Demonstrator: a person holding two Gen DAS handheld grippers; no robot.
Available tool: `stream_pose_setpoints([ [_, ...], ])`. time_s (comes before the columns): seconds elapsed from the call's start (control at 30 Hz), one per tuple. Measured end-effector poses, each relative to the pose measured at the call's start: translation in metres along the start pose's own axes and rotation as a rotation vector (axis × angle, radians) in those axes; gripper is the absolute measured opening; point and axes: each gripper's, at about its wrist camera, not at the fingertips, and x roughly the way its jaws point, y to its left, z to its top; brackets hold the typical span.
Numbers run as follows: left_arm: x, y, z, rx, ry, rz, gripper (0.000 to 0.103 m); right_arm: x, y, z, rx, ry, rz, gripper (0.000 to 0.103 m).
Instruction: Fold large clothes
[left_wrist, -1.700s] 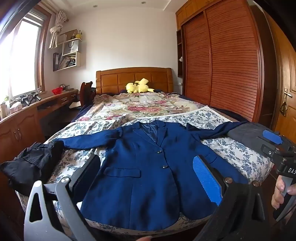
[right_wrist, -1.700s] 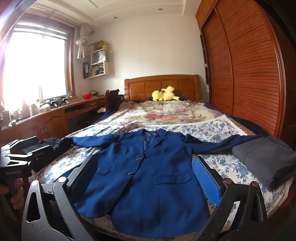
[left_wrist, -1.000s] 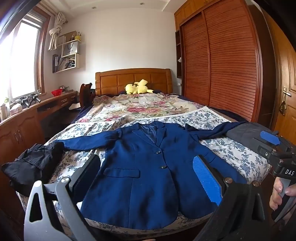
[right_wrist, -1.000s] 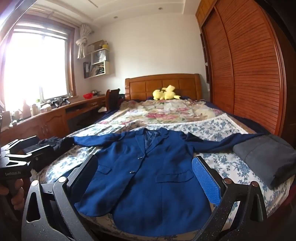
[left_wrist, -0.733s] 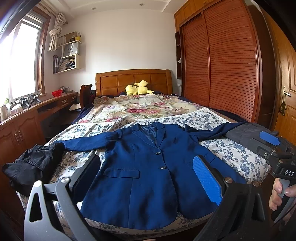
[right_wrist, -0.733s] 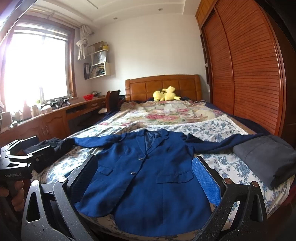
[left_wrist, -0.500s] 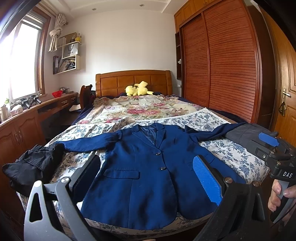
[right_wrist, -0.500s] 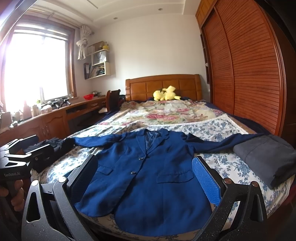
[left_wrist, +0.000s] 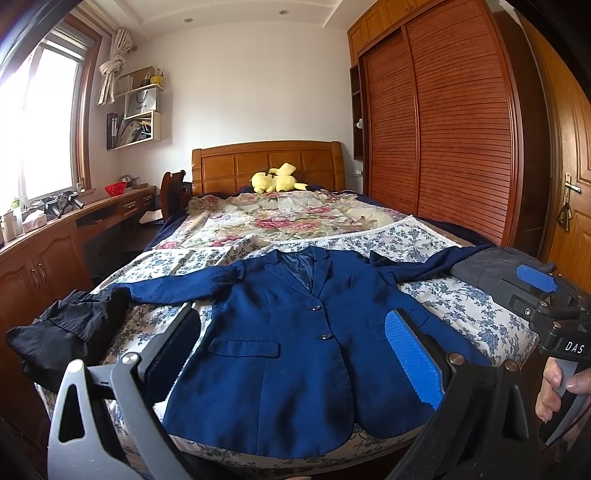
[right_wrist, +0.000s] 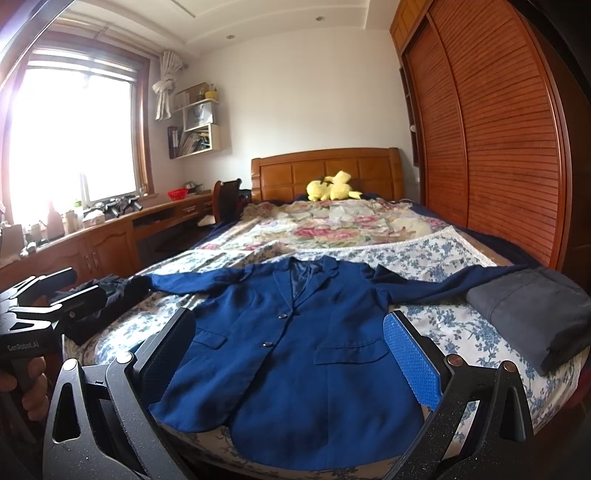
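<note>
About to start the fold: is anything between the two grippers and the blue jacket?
Nothing visible blocks either. The jacket lies flat on the bed just beyond the open left gripper and right gripper. Its far right sleeve end runs against grey folded clothes; black clothes touch the other sleeve end.

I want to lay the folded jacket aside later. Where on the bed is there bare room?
Free: the floral quilt between the blue jacket's collar and the yellow plush toy, and blue-flowered sheet between jacket and grey folded garment. Crowded: the near edge, with the black garment at the left corner.
</note>
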Motion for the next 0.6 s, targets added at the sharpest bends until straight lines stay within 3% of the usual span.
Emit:
stream_pose_setpoints([
  [0.6,-0.0013,0.0022,-0.0018,-0.004,0.000,-0.002,0.101,-0.0007,0.0016,-0.0010,0.002,0.005,0.001,0.103],
])
